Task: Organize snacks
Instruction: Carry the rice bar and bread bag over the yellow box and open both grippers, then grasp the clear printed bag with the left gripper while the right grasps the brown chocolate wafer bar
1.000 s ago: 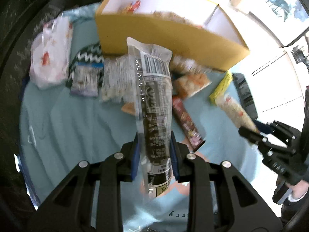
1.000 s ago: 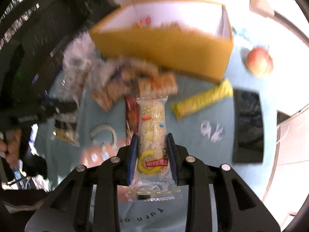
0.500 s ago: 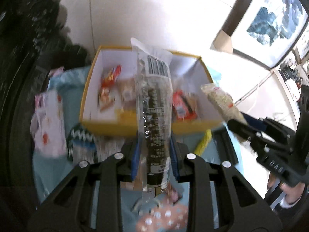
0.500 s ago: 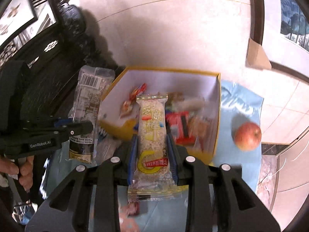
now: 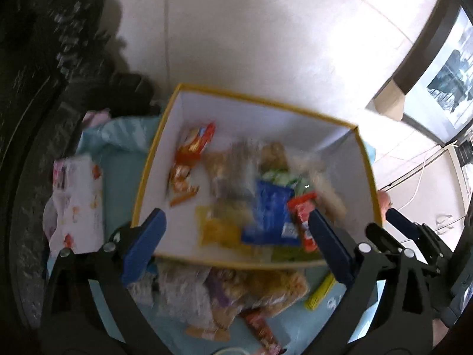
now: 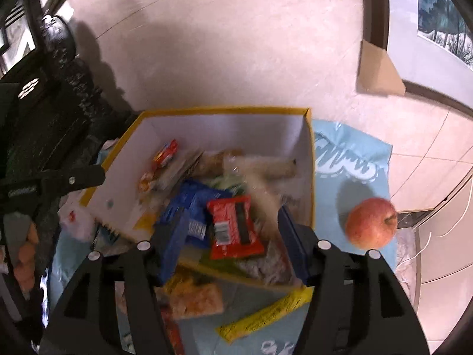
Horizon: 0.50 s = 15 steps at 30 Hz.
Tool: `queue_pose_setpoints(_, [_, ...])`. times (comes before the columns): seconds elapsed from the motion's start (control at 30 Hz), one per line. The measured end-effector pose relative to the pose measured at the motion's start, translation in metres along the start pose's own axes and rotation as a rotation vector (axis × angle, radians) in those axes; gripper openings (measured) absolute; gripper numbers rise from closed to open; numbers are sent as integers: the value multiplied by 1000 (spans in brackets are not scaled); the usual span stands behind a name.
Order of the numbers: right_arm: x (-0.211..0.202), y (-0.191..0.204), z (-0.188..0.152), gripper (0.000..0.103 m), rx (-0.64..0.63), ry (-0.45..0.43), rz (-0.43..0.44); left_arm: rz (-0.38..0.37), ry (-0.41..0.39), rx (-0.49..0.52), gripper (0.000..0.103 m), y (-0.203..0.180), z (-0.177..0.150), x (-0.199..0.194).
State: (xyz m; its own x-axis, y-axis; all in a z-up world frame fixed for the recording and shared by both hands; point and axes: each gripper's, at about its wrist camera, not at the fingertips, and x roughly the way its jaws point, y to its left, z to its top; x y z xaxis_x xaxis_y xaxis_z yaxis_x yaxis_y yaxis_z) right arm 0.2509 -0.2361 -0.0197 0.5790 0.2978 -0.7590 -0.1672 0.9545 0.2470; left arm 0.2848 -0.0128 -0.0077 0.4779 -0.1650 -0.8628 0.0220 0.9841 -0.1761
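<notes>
Both grippers are held over the yellow box [image 5: 183, 88] with jaws spread and nothing between them: the left gripper [image 5: 236, 245] and the right gripper [image 6: 229, 242]. Snacks [image 6: 233, 224] are piled inside the box, blurred; more packets [image 5: 236, 293] lie at 6 o'clock of it, an apple [image 6: 371, 223] at 3 o'clock.
</notes>
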Motion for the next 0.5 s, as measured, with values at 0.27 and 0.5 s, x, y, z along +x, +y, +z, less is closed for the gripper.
queue_pose_setpoints(0.27, [-22,-2,-38,65,71,35,2,42,65,-30,98,36,-51,-12])
queue_pose_setpoints(0.5, [-25,-4,-78,66,107,104,-10,84,165,-59,98,59,-105,2])
